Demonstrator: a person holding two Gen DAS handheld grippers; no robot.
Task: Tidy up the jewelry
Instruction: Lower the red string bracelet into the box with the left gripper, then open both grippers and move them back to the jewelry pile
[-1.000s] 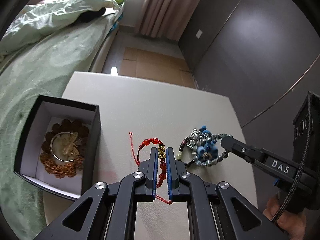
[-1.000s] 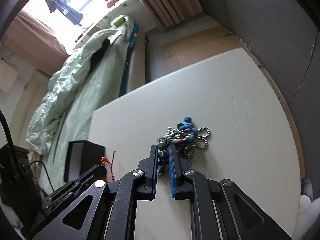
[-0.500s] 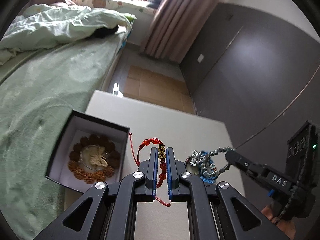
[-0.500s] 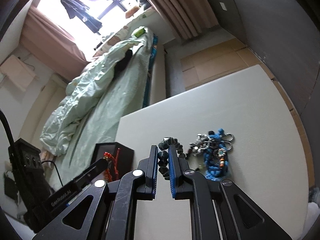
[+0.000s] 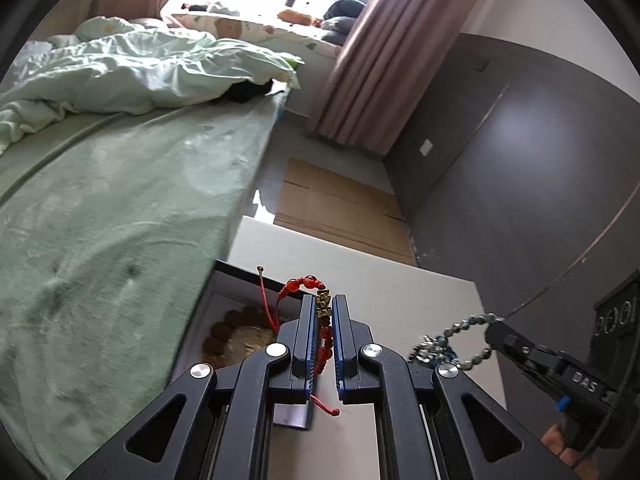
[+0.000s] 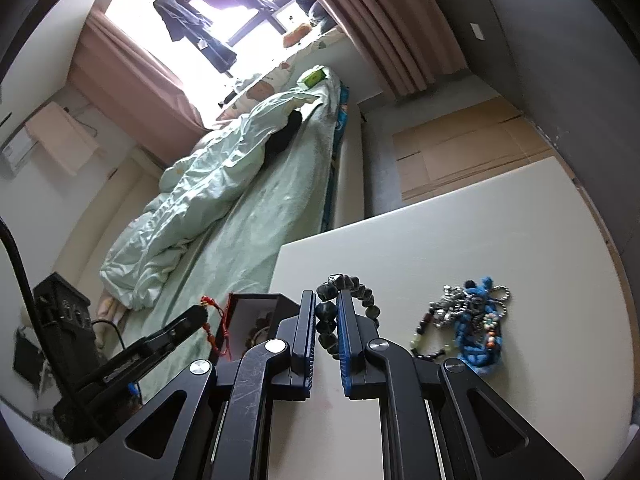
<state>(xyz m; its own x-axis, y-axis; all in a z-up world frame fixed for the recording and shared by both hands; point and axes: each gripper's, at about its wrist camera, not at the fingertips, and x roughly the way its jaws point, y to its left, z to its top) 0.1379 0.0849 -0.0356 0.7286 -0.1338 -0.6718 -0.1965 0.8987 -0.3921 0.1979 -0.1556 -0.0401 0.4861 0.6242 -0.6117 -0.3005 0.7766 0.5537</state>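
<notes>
My left gripper (image 5: 324,304) is shut on a red bead bracelet (image 5: 308,282) with gold charms and holds it in the air over the black jewelry box (image 5: 224,320), which holds a brown bead bracelet (image 5: 236,334). My right gripper (image 6: 326,300) is shut on a dark green bead bracelet (image 6: 348,284), lifted above the white table (image 6: 480,232). That bracelet also shows in the left wrist view (image 5: 468,322) as a grey bead loop. A pile of blue and silver jewelry (image 6: 476,320) lies on the table to the right. The box (image 6: 256,312) and the red bracelet (image 6: 218,330) show left in the right wrist view.
A bed with a green sheet (image 5: 100,216) and a rumpled duvet (image 5: 132,76) runs along the table's left side. Flattened cardboard (image 5: 340,208) lies on the floor beyond the table. A dark grey wall (image 5: 520,168) stands at the right.
Both grippers have risen from the table with their bracelets. The left one has moved left over the box. The right one has pulled the dark green bracelet out of the pile.
</notes>
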